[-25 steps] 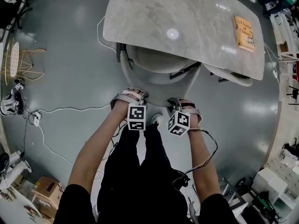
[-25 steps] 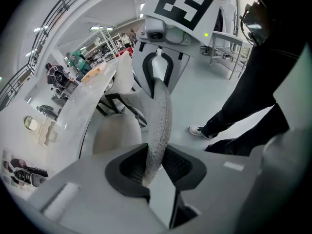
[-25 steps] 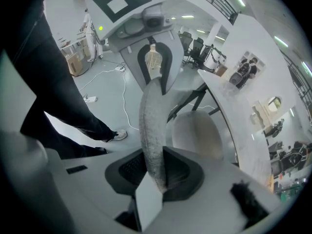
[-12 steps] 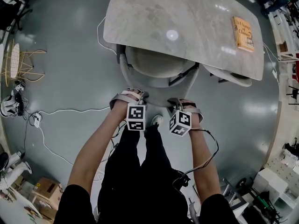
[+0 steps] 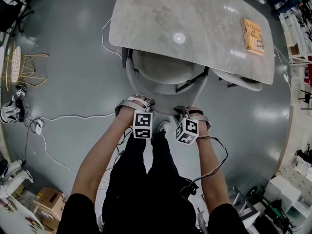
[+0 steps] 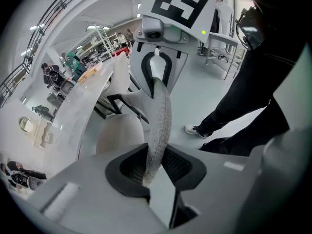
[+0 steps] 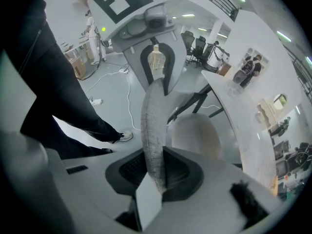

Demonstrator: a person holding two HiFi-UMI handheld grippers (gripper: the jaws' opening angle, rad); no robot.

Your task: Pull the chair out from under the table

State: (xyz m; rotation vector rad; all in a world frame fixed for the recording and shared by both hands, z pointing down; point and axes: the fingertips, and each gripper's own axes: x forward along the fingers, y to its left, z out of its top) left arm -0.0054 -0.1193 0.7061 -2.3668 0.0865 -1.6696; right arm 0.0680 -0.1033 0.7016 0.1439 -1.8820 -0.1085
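Observation:
A grey upholstered chair [image 5: 161,68] stands half under the marble table [image 5: 195,18], its seat partly showing. Its curved backrest rim [image 5: 166,100] faces me. My left gripper [image 5: 140,103] is shut on the left part of that rim and my right gripper [image 5: 184,111] on the right part. In the left gripper view the rim [image 6: 160,116] runs between the jaws of the left gripper [image 6: 155,167], pinched by both pads. The right gripper view shows the same rim [image 7: 152,126] clamped in the right gripper [image 7: 155,172].
A second grey chair [image 5: 239,81] is tucked under the table at the right. A book [image 5: 253,34] lies on the tabletop. White cables [image 5: 73,115] trail across the floor at the left, near a yellow wire chair [image 5: 22,65]. My legs and a shoe [image 5: 163,126] are just behind the chair.
The chair has slid slightly toward me, so a little more of its seat shows beyond the table edge. Both grippers keep their hold on the rim.

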